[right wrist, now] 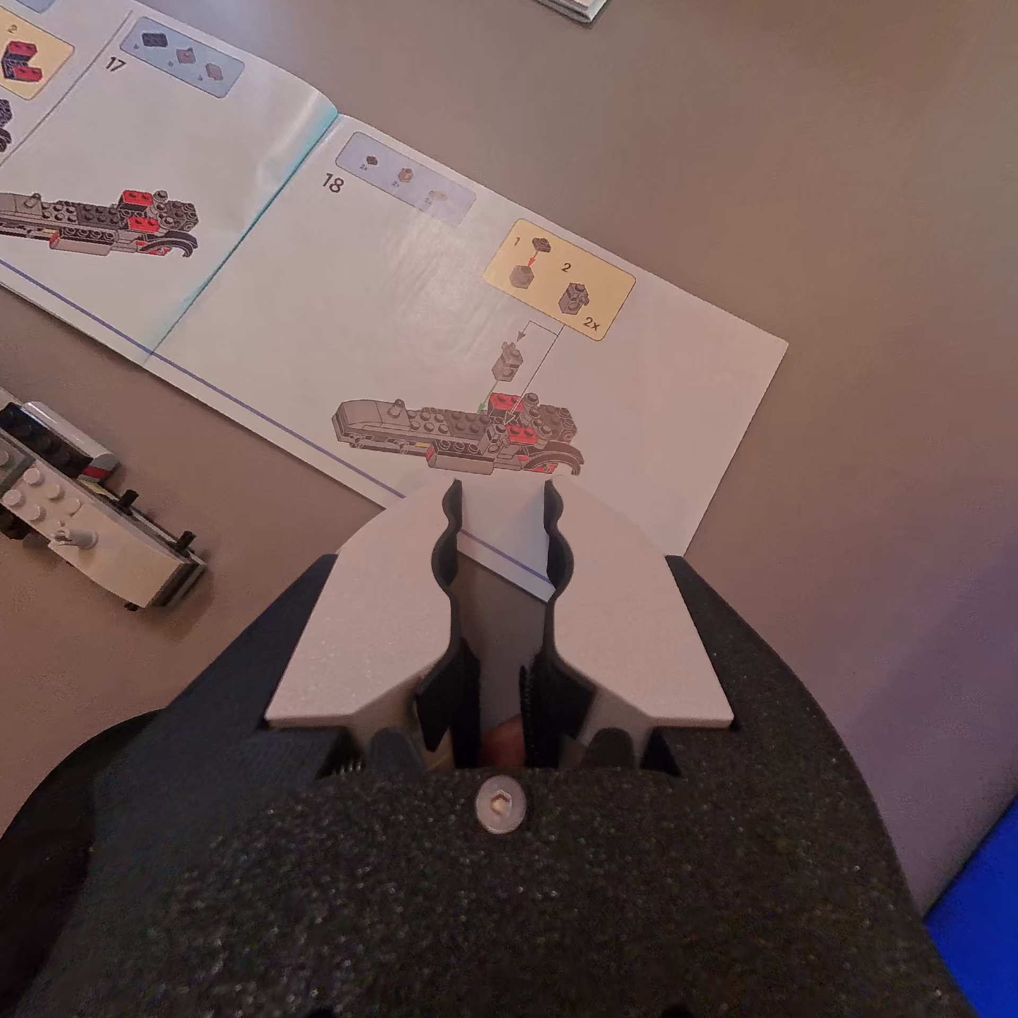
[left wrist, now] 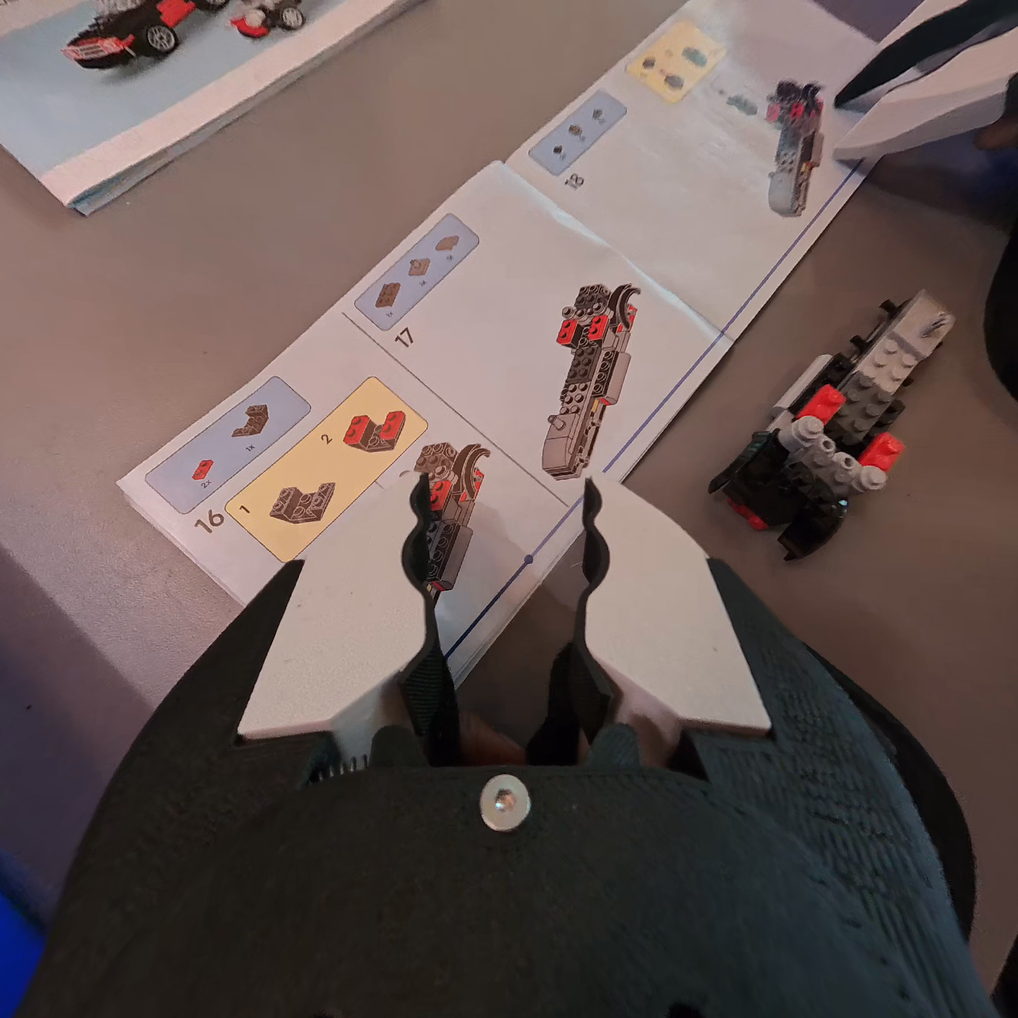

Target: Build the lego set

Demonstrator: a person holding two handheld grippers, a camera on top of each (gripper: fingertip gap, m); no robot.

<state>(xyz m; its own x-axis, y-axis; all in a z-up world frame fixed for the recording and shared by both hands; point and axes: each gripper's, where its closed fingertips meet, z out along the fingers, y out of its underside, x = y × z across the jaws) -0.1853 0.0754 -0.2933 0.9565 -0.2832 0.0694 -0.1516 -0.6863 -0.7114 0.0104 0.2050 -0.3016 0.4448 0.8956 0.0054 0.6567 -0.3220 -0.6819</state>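
Observation:
A partly built lego model of grey, black and red bricks lies on the grey table to the right of an open instruction booklet. My left gripper is open and empty, hovering over the booklet's near corner, left of the model. In the right wrist view the model's grey end shows at the left edge. My right gripper is open and empty above the lower edge of the booklet's right page. The right gripper's white and black fingers also show in the left wrist view at the top right.
A second closed booklet with a car picture lies at the far left of the table. A blue surface shows past the table edge at the lower right. Bare grey table surrounds the booklet. The tips of one gripper are about 25 centimetres away from the tips of the other.

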